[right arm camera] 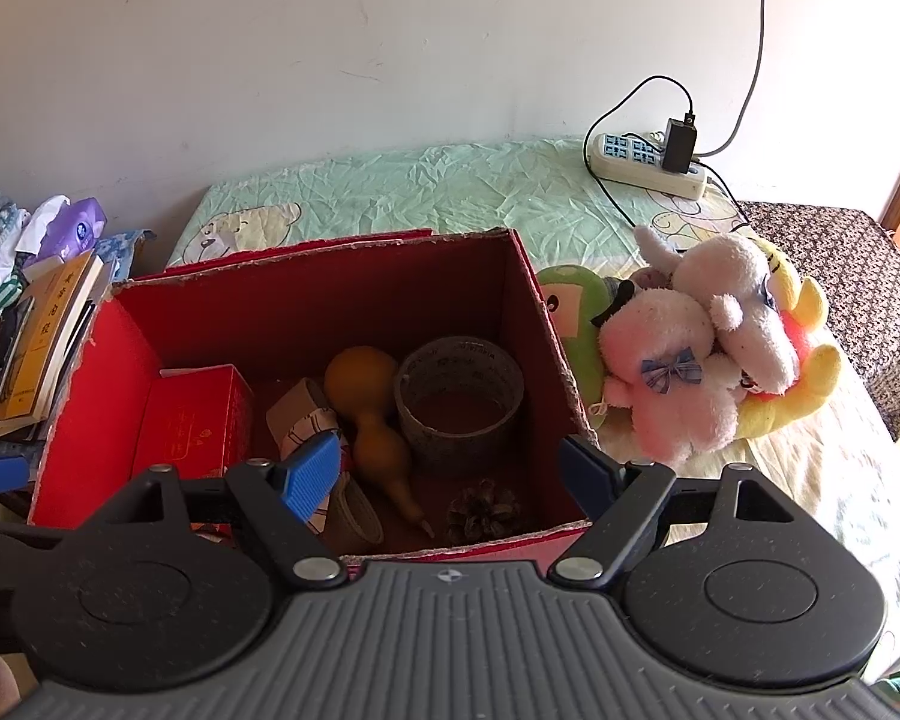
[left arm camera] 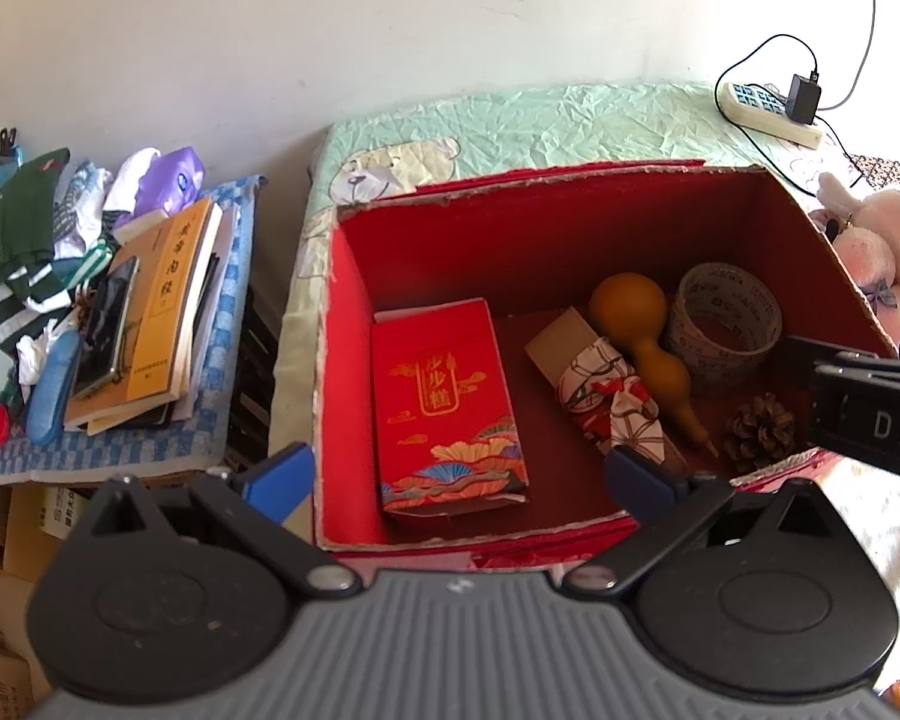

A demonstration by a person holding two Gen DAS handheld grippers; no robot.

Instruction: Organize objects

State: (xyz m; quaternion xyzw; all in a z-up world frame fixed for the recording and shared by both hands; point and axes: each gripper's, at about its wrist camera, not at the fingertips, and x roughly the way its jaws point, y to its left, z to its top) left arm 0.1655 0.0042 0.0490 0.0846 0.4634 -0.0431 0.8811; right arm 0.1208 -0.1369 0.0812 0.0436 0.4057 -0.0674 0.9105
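An open red cardboard box (left arm camera: 354, 324) (right arm camera: 99, 348) stands on the bed. Inside lie a red gift box (left arm camera: 447, 405) (right arm camera: 192, 420), a patterned pouch (left arm camera: 612, 396), a brown gourd (left arm camera: 636, 324) (right arm camera: 369, 414), a roll of tape (left arm camera: 726, 324) (right arm camera: 459, 396) and a pine cone (left arm camera: 759, 432) (right arm camera: 483, 510). My left gripper (left arm camera: 459, 474) is open and empty above the box's near wall. My right gripper (right arm camera: 450, 474) is open and empty over the box's near right part. Plush toys (right arm camera: 696, 348) lie right of the box.
A side table at the left holds a stack of books (left arm camera: 162, 306) (right arm camera: 42, 336), a phone (left arm camera: 105, 330), clothes (left arm camera: 24, 252) and a tissue pack (left arm camera: 171, 177). A power strip with a charger (left arm camera: 774, 108) (right arm camera: 651, 165) lies near the wall. Cardboard cartons (left arm camera: 6, 540) stand below the side table.
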